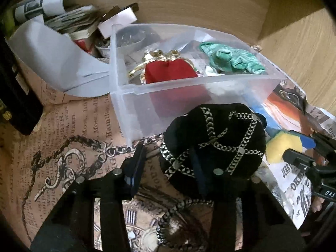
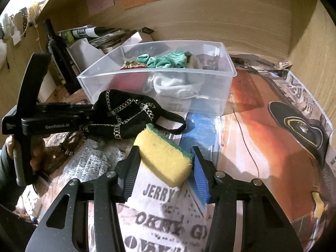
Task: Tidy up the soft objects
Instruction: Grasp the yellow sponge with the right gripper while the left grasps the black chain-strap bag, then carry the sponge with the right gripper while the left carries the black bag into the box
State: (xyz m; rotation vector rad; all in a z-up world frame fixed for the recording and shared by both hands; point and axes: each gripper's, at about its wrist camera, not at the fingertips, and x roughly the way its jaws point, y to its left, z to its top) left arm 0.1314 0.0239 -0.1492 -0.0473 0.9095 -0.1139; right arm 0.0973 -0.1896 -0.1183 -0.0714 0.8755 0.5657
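While the right hand-held gripper [image 2: 164,168] grasps the yellow rectangular sponge with a green scouring layer [image 2: 162,157] low over the paper-covered desk [image 2: 262,147], the left hand-held gripper [image 1: 168,161] is clenched on the black fabric pouch trimmed with silver chain [image 1: 214,142]. Beyond both, the clear plastic bin [image 2: 210,103] already holds 3 soft things: green, white and red. I judge 2 items remain.
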